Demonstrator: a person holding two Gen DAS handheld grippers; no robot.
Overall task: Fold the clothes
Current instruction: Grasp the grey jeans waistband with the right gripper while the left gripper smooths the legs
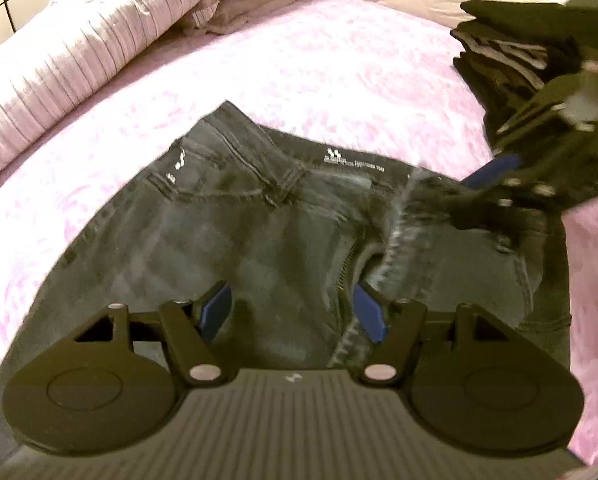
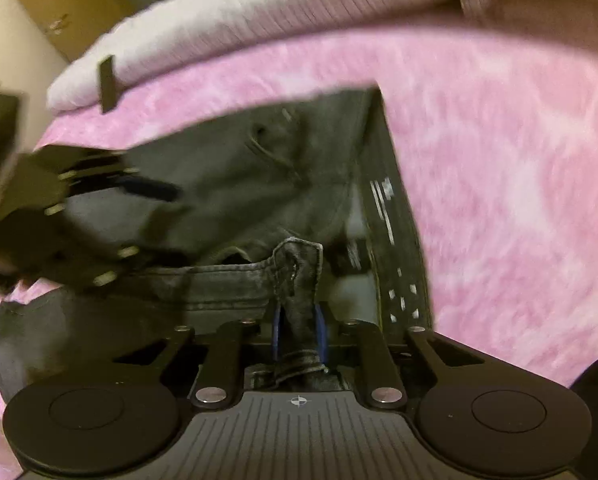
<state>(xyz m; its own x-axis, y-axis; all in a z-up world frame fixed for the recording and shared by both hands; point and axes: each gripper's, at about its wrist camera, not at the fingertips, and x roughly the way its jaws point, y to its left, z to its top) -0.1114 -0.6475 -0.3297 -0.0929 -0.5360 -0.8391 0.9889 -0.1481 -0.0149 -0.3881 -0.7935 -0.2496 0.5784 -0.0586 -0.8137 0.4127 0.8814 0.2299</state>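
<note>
On the pink bedspread (image 1: 339, 64) lie dark grey jeans (image 1: 227, 232), the landmark for everything else. Left wrist view, left to right: a pale ribbed duvet (image 1: 59, 60) is bunched along the bed edge left of the jeans, with a pillow (image 1: 259, 4) beyond their waistband; tiled wall shows at the far upper left corner. The jeans lie waistband away from the camera, long axis running from the waistband toward the camera, legs passing under the left gripper (image 1: 293, 312). Fly is undone, zipper visible just beside the right blue pad. The left gripper hangs over the crotch area, jaws apart, nothing pinched between the blue pads. Right of the jeans, the right gripper (image 1: 483, 188) reaches in at the waistband's right end, pinching denim there. Beyond it, a stack of dark folded clothes (image 1: 495, 56) sits on the bedspread, apart from the jeans.

Right wrist view, blurred: the left gripper (image 2: 155, 200) sits over the jeans at left. The right gripper (image 2: 299, 332) is clamped on a waistband flap standing up between its blue pads. The waistband inner label runs away from the camera on the right. Wooden cupboard doors (image 2: 63, 12) show past the duvet, upper left.
</note>
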